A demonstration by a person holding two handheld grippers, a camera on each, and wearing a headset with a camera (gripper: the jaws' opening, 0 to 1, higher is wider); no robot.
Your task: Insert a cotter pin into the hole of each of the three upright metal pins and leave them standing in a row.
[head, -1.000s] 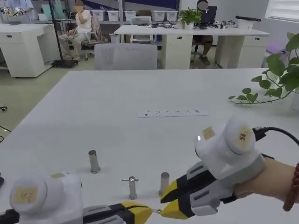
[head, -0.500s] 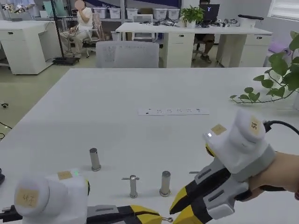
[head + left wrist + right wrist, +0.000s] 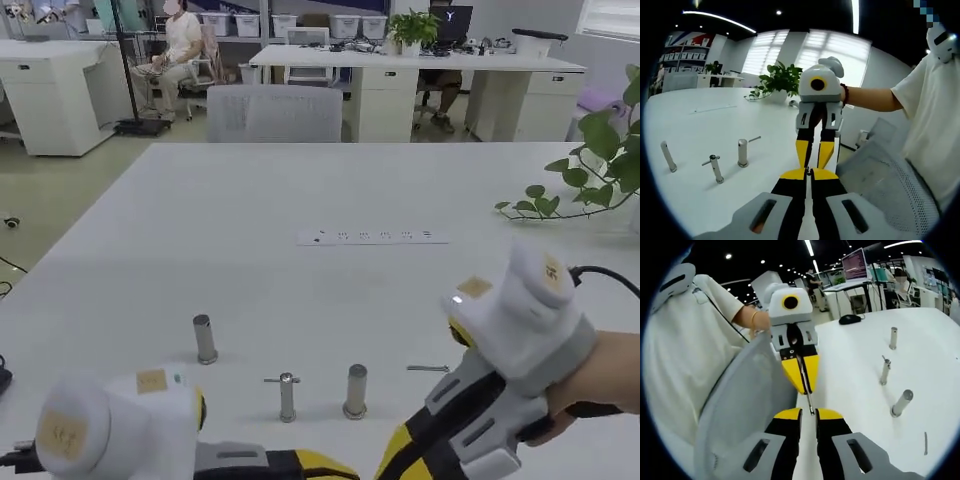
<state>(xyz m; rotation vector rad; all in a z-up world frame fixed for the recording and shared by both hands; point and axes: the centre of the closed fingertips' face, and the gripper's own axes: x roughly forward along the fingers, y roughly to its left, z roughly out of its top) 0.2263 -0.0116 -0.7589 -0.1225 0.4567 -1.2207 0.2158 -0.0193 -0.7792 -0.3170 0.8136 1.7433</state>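
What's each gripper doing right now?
left gripper: shut on the cotter pin.
right gripper: slightly open, jaws either side of the pin's free end, not clamped.

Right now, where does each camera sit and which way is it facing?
Left gripper view: rides the left gripper, looks along its jaws at the right gripper facing it; the person's arm and shirt behind.
Right gripper view: rides the right gripper, looks at the left gripper holding a cotter pin; shirt at left.
Head view: on the headset, looks forward and down over the table at the metal pins; both grippers and a hand below.
Shared: the gripper views face each other; all three catch the metal pins.
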